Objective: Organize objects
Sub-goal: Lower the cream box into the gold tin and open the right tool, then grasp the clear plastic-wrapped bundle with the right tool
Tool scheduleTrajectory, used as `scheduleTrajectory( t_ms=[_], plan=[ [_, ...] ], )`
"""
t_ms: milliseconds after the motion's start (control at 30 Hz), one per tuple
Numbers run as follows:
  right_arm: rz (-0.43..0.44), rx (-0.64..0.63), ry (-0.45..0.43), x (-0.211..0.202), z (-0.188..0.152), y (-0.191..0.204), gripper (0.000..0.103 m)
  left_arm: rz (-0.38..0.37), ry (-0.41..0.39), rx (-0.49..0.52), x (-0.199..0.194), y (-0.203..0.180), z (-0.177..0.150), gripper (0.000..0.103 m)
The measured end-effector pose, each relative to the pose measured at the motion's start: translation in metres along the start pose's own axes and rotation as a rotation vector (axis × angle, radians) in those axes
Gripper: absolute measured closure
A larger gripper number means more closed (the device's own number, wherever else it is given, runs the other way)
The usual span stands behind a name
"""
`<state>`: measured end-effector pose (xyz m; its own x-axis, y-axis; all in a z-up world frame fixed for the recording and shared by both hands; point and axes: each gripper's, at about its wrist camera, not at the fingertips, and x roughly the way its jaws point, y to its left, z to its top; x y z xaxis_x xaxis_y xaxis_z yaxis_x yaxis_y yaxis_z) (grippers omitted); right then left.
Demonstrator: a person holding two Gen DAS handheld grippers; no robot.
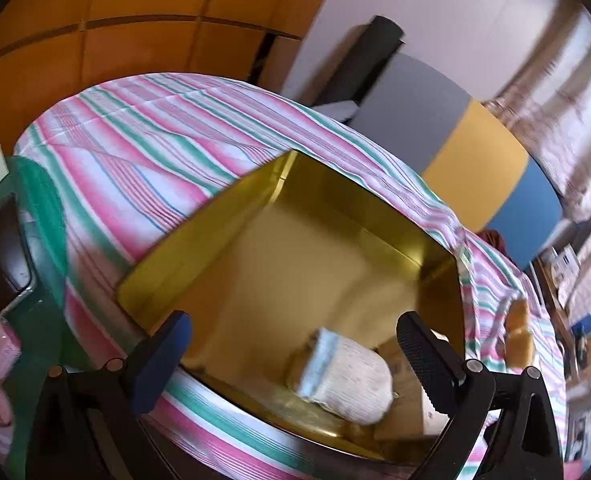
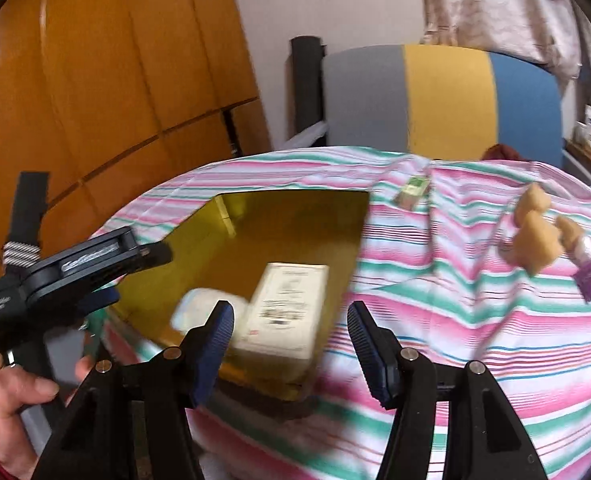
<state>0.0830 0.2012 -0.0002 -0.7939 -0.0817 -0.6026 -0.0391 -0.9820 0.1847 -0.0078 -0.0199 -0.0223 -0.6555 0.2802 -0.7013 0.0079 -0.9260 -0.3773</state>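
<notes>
My left gripper [image 1: 295, 344] gapes over gold tin [image 1: 199, 240]; right gripper [image 2: 289, 332] parted, empty (blurred, probably carton [image 2: 283, 308] inside tin).

Orange-brown wooden wardrobe doors [image 2: 115, 60] are filling the left side, meeting a pale wall [image 2: 335, 0]. A chair back [image 2: 447, 100] banded grey, yellow and blue is standing behind the striped bed cover [image 1: 143, 128]. Patterned curtains [image 2: 495, 4] are hanging at right, letting daylight through.
</notes>
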Motion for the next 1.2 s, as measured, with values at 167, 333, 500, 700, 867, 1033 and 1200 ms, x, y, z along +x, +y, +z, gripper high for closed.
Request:
scheduleTrajectory(
  t_ms=[167,333,500,700,867,1033,1200],
  plan=[
    [-0.116,0.089,0.032,0.002,-0.009,-0.042,0.043,-0.032,0.018,0.101,-0.001,-0.024,-0.011,0.000],
    [-0.291,0.180,0.067,0.002,-0.027,-0.099,0.043,-0.112,0.030,0.205,-0.008,-0.055,-0.026,0.000],
    [-0.431,0.355,0.046,-0.022,-0.042,-0.180,0.043,-0.205,0.072,0.318,-0.013,-0.088,-0.052,0.000],
    [-0.605,0.521,-0.036,-0.060,-0.043,-0.278,0.043,-0.280,0.122,0.426,-0.018,-0.122,-0.078,0.000],
    [-0.692,0.696,-0.103,-0.083,-0.041,-0.352,0.043,-0.294,0.153,0.456,-0.015,-0.138,-0.092,0.000],
    [-0.649,0.719,-0.086,-0.072,-0.045,-0.383,0.043,-0.283,0.175,0.481,-0.011,-0.148,-0.099,0.000],
    [-0.611,0.654,-0.046,-0.056,-0.055,-0.383,0.049,-0.267,0.165,0.533,-0.008,-0.161,-0.103,0.000]
  ],
)
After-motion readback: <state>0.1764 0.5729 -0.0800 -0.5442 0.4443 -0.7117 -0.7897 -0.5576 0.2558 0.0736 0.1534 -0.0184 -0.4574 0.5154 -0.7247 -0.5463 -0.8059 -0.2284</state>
